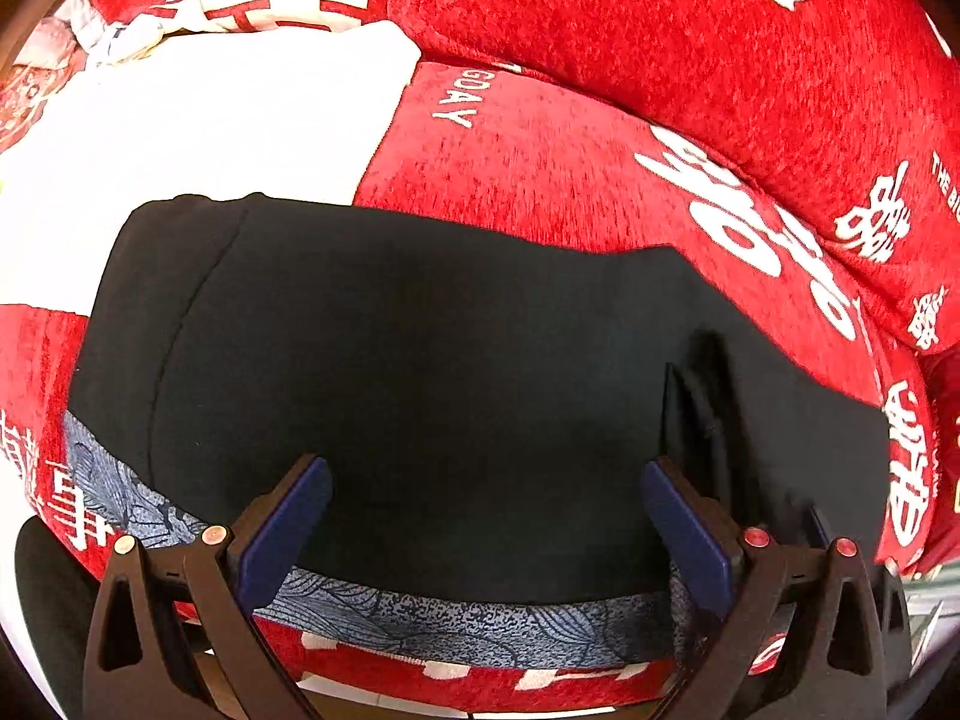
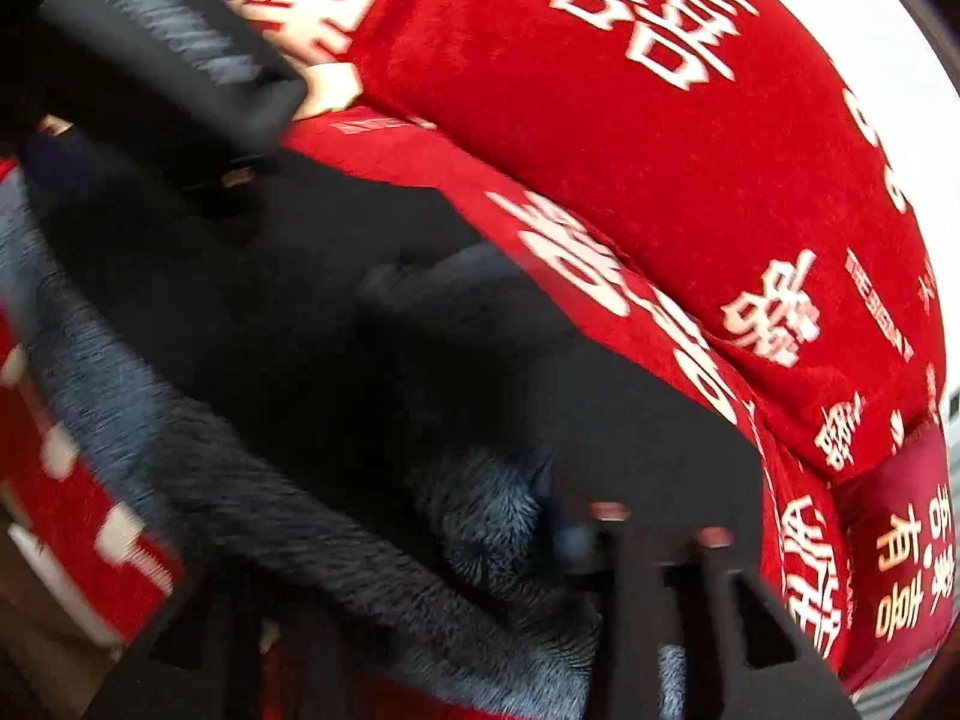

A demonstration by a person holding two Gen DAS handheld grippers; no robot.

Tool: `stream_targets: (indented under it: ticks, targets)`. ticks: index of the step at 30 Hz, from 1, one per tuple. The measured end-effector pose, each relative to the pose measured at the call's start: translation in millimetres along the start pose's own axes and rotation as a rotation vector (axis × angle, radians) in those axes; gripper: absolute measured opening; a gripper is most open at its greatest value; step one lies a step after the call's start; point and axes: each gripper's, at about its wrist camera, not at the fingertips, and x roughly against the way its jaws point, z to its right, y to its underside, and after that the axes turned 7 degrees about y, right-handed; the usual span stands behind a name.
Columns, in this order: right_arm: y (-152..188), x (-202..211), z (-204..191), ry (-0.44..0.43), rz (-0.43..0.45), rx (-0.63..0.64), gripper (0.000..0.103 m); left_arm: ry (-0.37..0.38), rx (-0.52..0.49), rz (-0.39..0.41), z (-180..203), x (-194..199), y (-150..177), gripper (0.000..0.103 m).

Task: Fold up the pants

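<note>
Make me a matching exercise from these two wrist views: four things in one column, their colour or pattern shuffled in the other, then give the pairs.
Things:
1. pants
2. bed cover
3. folded cloth
4. band along the pants' near edge

Colour or pattern:
A. plain white
B. blue-grey leaf print
C. red with white characters
D. plain black

Pairs: 1-D, 2-C, 3-A, 4-B

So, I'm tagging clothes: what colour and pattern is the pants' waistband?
Blue-grey with a dark leaf-like print, on the waistband of black pants; clearest in the left wrist view.
</note>
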Motion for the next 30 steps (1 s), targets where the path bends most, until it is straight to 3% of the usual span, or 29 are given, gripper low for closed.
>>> stream_targets:
  ticks: [2,4,6,8,10,13,16,17,22,24,26,30]
  targets:
    - [0,19,-1,-0.019,0.031,0.03,0.081,0.012,-0.002,0.015,3,5,-4,0.103]
    - [3,47,10,-0.092,0.065,0.018,0.081,0.014,-0.024,0.03,10,10,-6,0.103]
    - [7,66,34,-0.193,0.093,-0.059,0.083,0.009,-0.06,0.038,20,13,-4,0.103]
    - [15,70,66,-0.233,0.1,-0.173,0.087,0.006,-0.104,0.038,34,14,0,0.103]
    - [27,57,96,-0.252,0.071,-0.288,0.087,0.004,-0.162,0.032,52,13,9,0.103]
    - [58,16,135,-0.267,-0.049,-0.476,0.087,-0.032,-0.263,0.021,78,5,25,0.103]
    - [95,-22,147,-0.391,-0.173,-0.641,0.087,-0.171,-0.326,-0.025,88,-16,40,0.103]
    - [106,-30,143,-0.427,-0.201,-0.668,0.087,-0.171,-0.317,-0.054,85,-24,44,0.103]
    - [111,-20,125,-0.382,-0.184,-0.578,0.088,-0.144,-0.293,-0.067,77,-25,49,0.103]
    - [101,-17,138,-0.397,-0.149,-0.595,0.088,-0.147,-0.302,-0.057,78,-19,52,0.103]
    - [93,-16,155,-0.36,-0.096,-0.613,0.088,-0.143,-0.299,-0.06,78,-17,56,0.103]
    - [67,-45,168,-0.302,-0.101,-0.575,0.088,-0.132,-0.285,-0.072,75,-22,58,0.103]
